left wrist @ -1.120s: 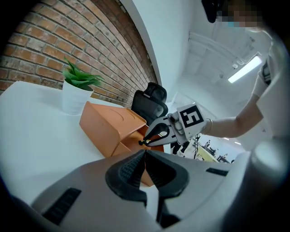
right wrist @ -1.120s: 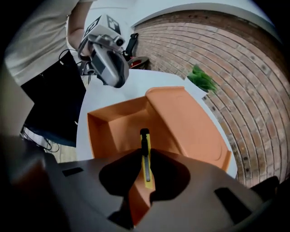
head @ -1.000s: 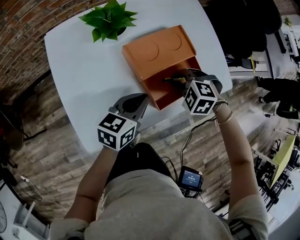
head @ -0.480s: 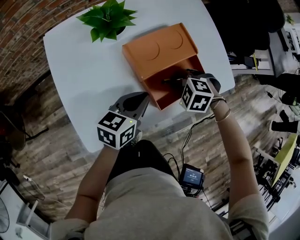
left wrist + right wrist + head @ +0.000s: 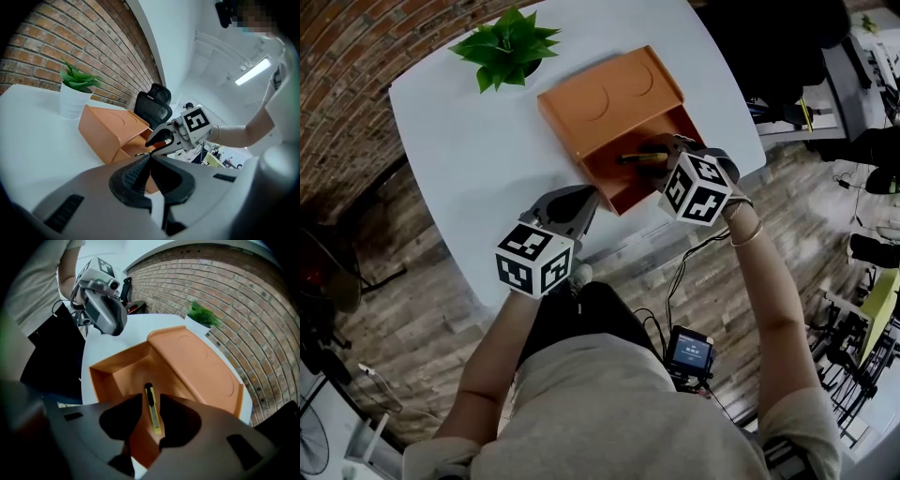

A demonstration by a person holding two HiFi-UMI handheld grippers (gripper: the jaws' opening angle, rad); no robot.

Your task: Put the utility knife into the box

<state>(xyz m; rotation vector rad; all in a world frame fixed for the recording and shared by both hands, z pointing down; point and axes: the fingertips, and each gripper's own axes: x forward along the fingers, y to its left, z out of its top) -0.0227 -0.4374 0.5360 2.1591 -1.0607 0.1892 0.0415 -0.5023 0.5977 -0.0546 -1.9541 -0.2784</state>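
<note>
The orange box point(image 5: 609, 103) lies open on the white table point(image 5: 478, 159), its lid folded back. A yellow-and-black utility knife point(image 5: 153, 411) rests on the box floor point(image 5: 117, 373), and it also shows in the head view as the knife point(image 5: 637, 157). My right gripper point(image 5: 151, 401) hangs over the box pointing steeply down. Its jaws have just been opening and now stand apart on either side of the knife, with the pads off it. My left gripper point(image 5: 581, 202) hovers at the table's near edge, shut and empty, short of the box point(image 5: 105, 131).
A potted green plant point(image 5: 504, 45) stands on the table's far left corner, beyond the box. A black office chair point(image 5: 154, 105) is behind the table. A brick wall runs along the left side. Wooden floor lies below the table's near edge.
The right gripper's jaws have opened and let go of the knife, which now lies in the box. The left gripper has stayed where it was.
</note>
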